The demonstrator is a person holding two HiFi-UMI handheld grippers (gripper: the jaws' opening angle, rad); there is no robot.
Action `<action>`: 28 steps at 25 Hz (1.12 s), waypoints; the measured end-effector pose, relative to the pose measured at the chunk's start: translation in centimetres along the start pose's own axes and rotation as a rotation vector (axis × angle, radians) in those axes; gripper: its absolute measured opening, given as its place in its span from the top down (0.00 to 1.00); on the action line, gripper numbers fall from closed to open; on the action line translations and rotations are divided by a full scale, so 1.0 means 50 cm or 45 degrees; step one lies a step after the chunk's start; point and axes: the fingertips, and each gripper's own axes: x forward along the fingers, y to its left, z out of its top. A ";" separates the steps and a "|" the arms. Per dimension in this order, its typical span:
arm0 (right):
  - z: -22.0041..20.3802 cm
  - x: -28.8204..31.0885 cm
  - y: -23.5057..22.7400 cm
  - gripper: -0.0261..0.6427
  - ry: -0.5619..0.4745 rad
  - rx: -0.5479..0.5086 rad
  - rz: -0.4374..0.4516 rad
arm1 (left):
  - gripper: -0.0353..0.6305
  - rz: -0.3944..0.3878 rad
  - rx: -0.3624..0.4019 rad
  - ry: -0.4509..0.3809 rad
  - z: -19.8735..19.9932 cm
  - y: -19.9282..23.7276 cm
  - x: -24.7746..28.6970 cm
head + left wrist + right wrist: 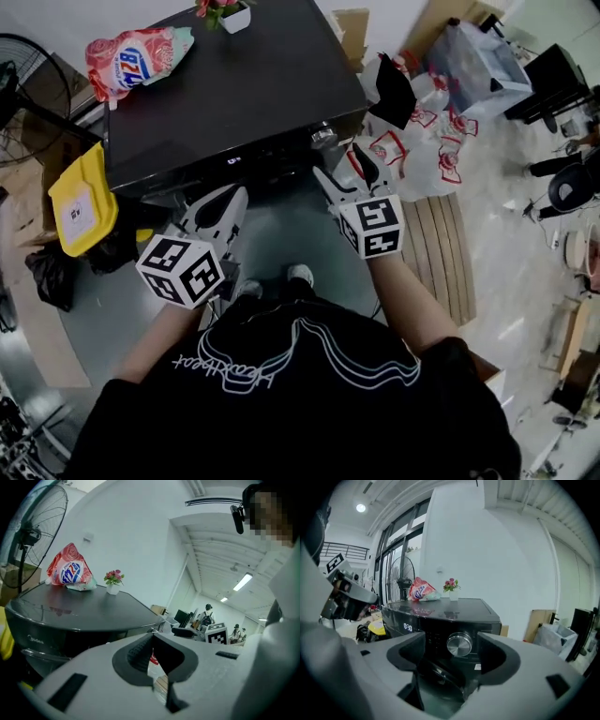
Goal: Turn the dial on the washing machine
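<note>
The black washing machine (pixel 234 84) stands in front of me, with its silver dial (pixel 323 138) at the right end of the front panel. My right gripper (pixel 344 167) is just below and in front of the dial, jaws open. In the right gripper view the dial (pixel 459 644) shows between the two spread fingers (pixel 405 654), a short way ahead and untouched. My left gripper (pixel 236 195) hangs lower left of the panel, shut with nothing held. Its tips meet in the left gripper view (pixel 152 638). A lit display (pixel 408 627) glows left of the dial.
A pink detergent bag (pixel 136 56) and a small flower vase (pixel 225 11) sit on the machine's top. A yellow container (pixel 84 197) and a fan (pixel 19 66) are to the left. White plastic bags (pixel 422 141) and a wooden pallet (pixel 445 253) lie to the right.
</note>
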 end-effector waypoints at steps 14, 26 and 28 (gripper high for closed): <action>-0.078 0.120 -0.033 0.49 0.097 -0.097 -0.031 | 0.94 0.213 -0.131 -0.094 -0.052 0.083 -0.010; -0.099 0.154 -0.036 0.55 0.104 -0.059 -0.070 | 0.94 0.315 -0.171 -0.100 -0.092 0.097 -0.046; -0.099 0.155 -0.038 0.55 0.104 -0.059 -0.071 | 0.94 0.324 -0.177 -0.095 -0.100 0.094 -0.051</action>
